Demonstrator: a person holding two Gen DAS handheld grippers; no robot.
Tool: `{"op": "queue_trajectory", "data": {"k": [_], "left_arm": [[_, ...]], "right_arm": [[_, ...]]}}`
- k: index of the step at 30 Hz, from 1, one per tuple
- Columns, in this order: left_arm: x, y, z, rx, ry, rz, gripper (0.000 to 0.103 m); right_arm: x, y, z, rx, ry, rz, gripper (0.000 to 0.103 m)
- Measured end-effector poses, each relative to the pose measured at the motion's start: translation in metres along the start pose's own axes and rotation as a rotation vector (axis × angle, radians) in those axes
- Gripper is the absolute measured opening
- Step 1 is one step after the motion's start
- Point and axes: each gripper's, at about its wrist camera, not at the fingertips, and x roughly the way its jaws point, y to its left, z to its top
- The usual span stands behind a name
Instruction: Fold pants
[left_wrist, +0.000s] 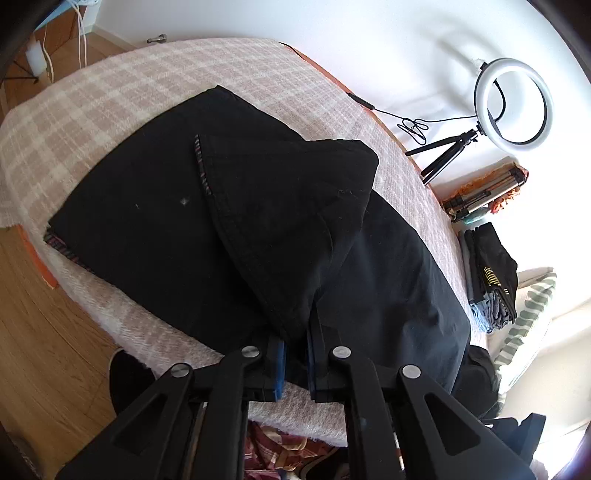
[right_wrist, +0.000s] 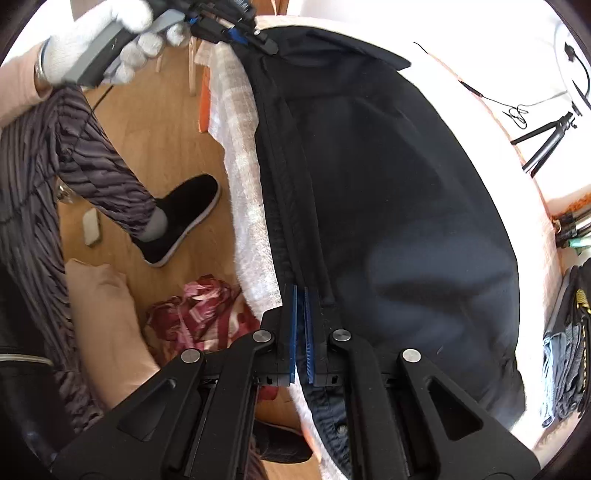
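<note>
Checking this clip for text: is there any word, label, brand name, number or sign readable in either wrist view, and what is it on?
No readable text in either view.
Yellow mark on the black garment in the clothes stack: stripes only, no letters legible.
Black pants: striped trim, no label visible.
Ring light: no marking readable.

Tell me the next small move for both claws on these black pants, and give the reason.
Probably lower the pinched edge onto the layer beneath, then open both. The left claw is shut on a fold of the black pants that is already doubled over the lower layer, and the right claw is shut on the same garment near the edge of the checked blanket. The carried part looks nearly down.
</note>
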Motion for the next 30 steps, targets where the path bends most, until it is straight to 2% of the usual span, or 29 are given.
{"op": "queue_trajectory", "data": {"k": [2,4,7,10,14,18,19,21,26,30], "left_arm": [[-0.006,-0.003,0.0,0.04,0.008,0.034,0.01],[-0.014,-0.006,0.001,0.09,-0.002,0.076,0.015],[-0.023,-0.004,0.006,0.124,-0.029,0.107,0.025],[-0.022,0.002,0.014,0.108,-0.038,0.117,0.025],[-0.009,0.007,0.027,0.087,-0.01,0.131,0.026],[-0.009,0.015,0.047,0.074,-0.048,0.182,0.048],[-0.01,0.018,0.052,0.069,-0.062,0.204,0.049],[-0.011,0.024,0.061,0.05,-0.078,0.216,0.049],[-0.002,0.037,0.076,0.005,-0.069,0.192,0.049],[0.009,0.031,0.085,0.031,-0.062,0.203,0.049]], "right_arm": [[-0.013,-0.012,0.004,0.053,-0.029,0.037,0.009],[-0.028,-0.029,0.014,0.121,-0.084,0.075,0.036],[-0.042,-0.059,0.042,0.229,-0.185,0.112,0.053],[-0.036,-0.084,0.079,0.311,-0.234,0.18,0.067],[-0.011,-0.105,0.134,0.362,-0.259,0.194,0.069],[0.024,-0.125,0.183,0.439,-0.255,0.24,0.072],[0.037,-0.131,0.196,0.462,-0.241,0.256,0.073],[0.055,-0.14,0.214,0.493,-0.219,0.255,0.073],[0.091,-0.161,0.25,0.547,-0.183,0.273,0.073],[0.109,-0.172,0.263,0.545,-0.16,0.249,0.073]]}}
